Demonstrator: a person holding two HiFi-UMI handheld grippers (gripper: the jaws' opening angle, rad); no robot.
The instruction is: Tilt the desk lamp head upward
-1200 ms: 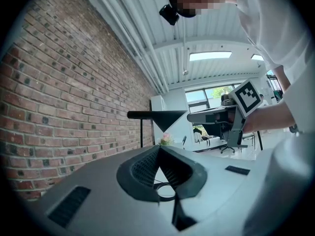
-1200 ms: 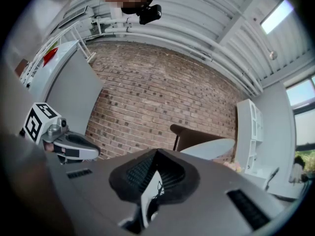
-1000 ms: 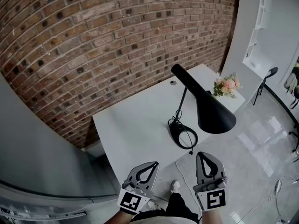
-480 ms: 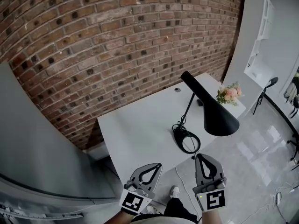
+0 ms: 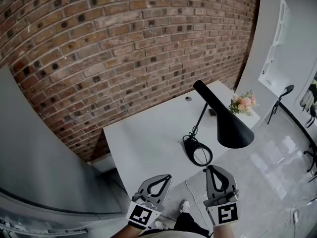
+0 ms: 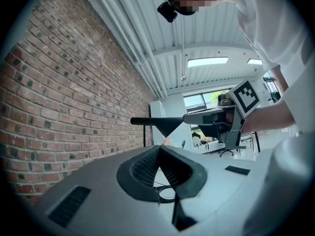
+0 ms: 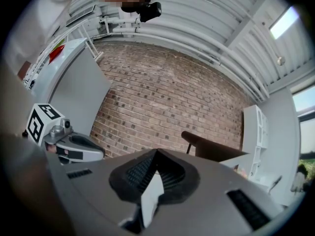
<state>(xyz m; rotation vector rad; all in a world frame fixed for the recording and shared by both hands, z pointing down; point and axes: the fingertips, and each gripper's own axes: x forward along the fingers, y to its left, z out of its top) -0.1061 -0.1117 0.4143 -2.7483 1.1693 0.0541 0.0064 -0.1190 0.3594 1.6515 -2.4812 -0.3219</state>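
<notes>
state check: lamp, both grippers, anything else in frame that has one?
Lamp head: tilted down, shade mouth facing downward, not yet raised.
Lamp base: flat on the table, near its front edge.
Left gripper: shut, empty, apart from the lamp.
Right gripper: shut, empty, apart from the lamp.
Flowers: upright at the table's far corner.

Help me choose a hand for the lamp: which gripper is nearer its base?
The right gripper: in the head view its tip lies just below the lamp's ring base, while the left gripper sits farther off to the side.
</notes>
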